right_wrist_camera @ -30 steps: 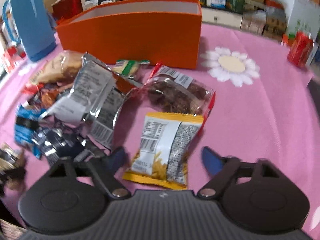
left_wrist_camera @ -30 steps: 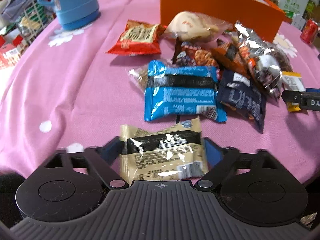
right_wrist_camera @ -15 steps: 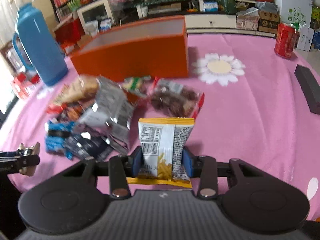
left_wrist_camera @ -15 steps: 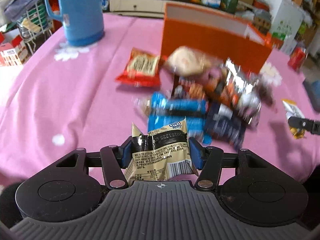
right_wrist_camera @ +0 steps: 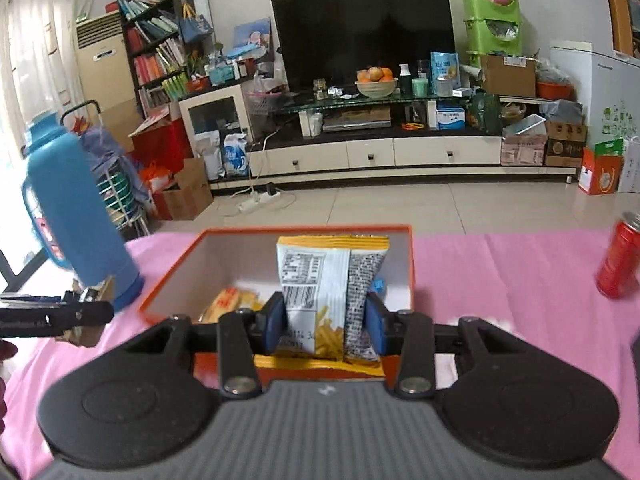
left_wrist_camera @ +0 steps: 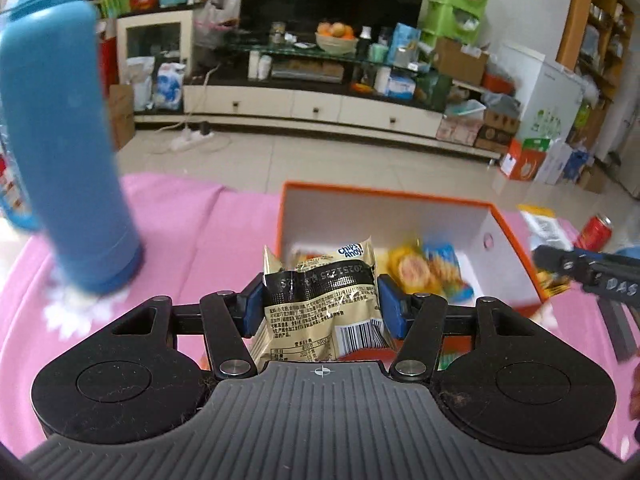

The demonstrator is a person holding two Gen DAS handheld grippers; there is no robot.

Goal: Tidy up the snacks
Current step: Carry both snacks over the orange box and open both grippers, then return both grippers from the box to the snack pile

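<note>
My left gripper [left_wrist_camera: 320,300] is shut on a beige Chips Ahoy cookie packet [left_wrist_camera: 320,304] and holds it above the near edge of the open orange box [left_wrist_camera: 508,232]. Yellow and blue snack packs [left_wrist_camera: 432,270] lie inside the box. My right gripper [right_wrist_camera: 324,320] is shut on a yellow and white fries packet [right_wrist_camera: 324,276] and holds it over the same orange box [right_wrist_camera: 176,264], which shows a yellow pack [right_wrist_camera: 228,300] inside. Each gripper shows at the edge of the other's view, the right one in the left wrist view [left_wrist_camera: 588,268] and the left one in the right wrist view [right_wrist_camera: 56,314].
A tall blue thermos [left_wrist_camera: 68,152] stands on the pink tablecloth [left_wrist_camera: 192,232] left of the box; it also shows in the right wrist view [right_wrist_camera: 76,220]. A red can [right_wrist_camera: 618,260] stands at the right. A dark flat bar [left_wrist_camera: 620,328] lies right of the box.
Both grippers closed on their packets, lifted them off the tablecloth and carried them forward over the orange box. The snack pile has dropped out of view.
</note>
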